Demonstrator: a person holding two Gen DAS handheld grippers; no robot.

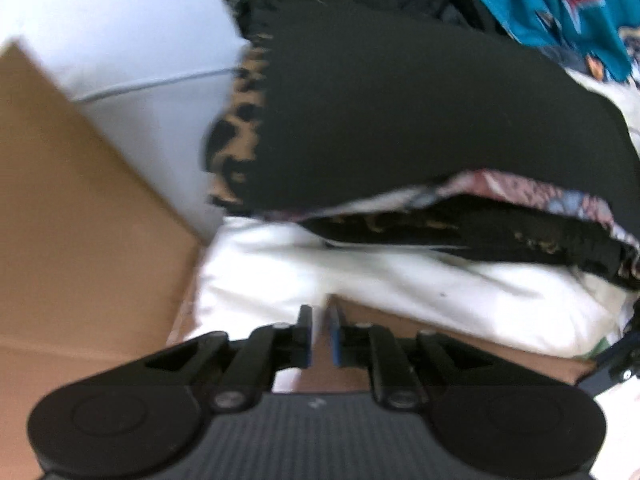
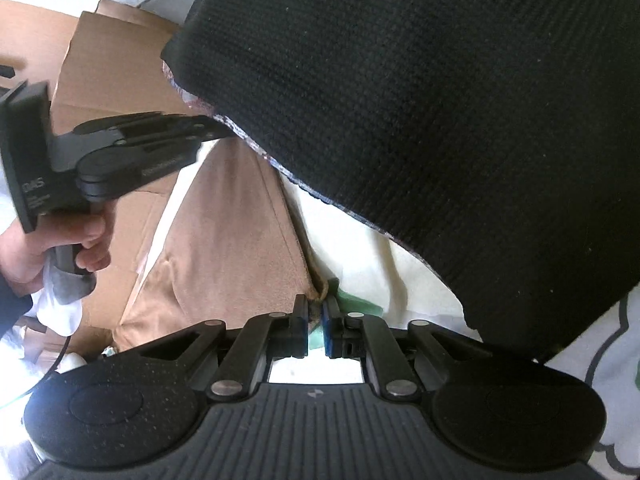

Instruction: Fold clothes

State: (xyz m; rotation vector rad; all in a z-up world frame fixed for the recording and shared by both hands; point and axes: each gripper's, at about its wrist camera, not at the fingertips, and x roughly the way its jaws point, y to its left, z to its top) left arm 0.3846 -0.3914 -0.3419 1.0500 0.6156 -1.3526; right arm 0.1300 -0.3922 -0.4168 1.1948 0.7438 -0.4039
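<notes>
- Our right tool clamps tan garment's edge.
- Our left tool nearly together, gripping nothing we see.
- Black garment tops the pile; folding progress unclear.

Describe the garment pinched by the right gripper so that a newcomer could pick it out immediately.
Start at the big black knit garment topping the pile. Below it, the right gripper pinches the tan cloth. It alone is plain tan, soft and suede-like, unlike the stiff cardboard beside it.

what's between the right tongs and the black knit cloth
In the right wrist view, the right tongs pinch tan fabric; between them and the black knit cloth lies a strip of white cloth.
</notes>
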